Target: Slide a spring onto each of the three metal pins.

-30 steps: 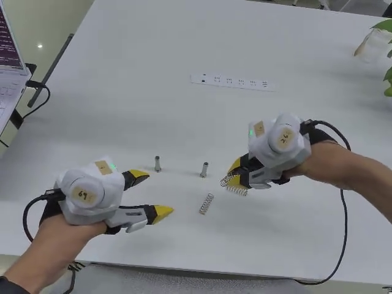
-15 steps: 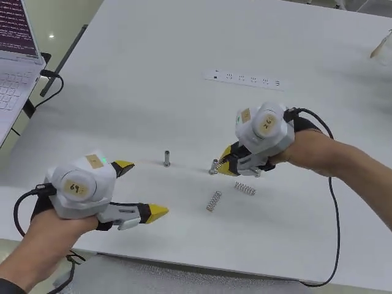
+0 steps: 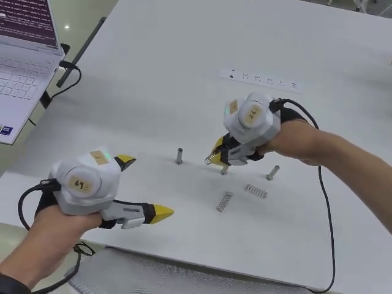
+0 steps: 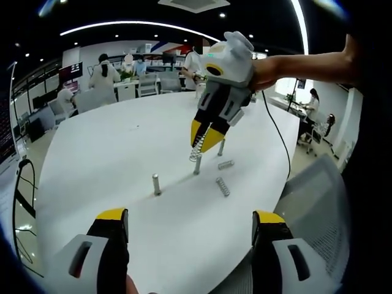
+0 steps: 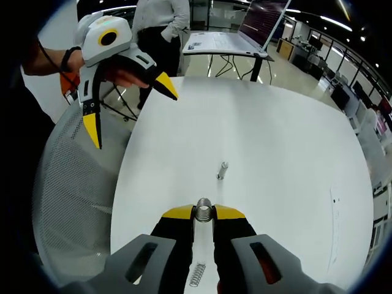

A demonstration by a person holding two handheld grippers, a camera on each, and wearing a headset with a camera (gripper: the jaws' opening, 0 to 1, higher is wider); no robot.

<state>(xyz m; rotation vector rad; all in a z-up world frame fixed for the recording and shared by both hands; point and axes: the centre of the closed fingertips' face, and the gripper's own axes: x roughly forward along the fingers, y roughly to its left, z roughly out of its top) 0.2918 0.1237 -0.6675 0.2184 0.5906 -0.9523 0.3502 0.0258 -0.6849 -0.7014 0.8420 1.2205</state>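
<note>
In the head view my right claw (image 3: 218, 153) is pinched on a spring (image 3: 212, 158), a thin silver coil that hangs tilted from the yellow tips. The near pin (image 3: 224, 171), a short upright grey stub, stands just under those tips on the white table (image 3: 153, 92). A second pin (image 3: 179, 155) stands to the claw's left, between my two claws, and a third pin (image 3: 272, 173) stands behind it, under my forearm. Two loose springs (image 3: 224, 201) lie flat on the table, just on my side of the right claw. My left claw (image 3: 144, 187) hovers low over the table's near edge with its jaws spread wide and nothing between them. A power strip (image 3: 262, 78) lies well beyond the right claw, and a laptop (image 3: 24, 55) sits far off past the left claw. In the left gripper view my own jaws gape, and ahead of them the right claw (image 4: 205, 138) points down with the spring (image 4: 196, 147) in its tips. The coil's lower end meets the top of the near pin (image 4: 197, 165); I cannot tell whether it has gone over it. The second pin (image 4: 157, 184) stands nearer to me and bare. In the right gripper view the jaws are pressed onto the spring (image 5: 203, 210), seen end-on as a small ring between the yellow tips. The second pin (image 5: 222, 170) stands ahead, and the left claw (image 5: 128, 109) hangs beyond it, spread.
</note>
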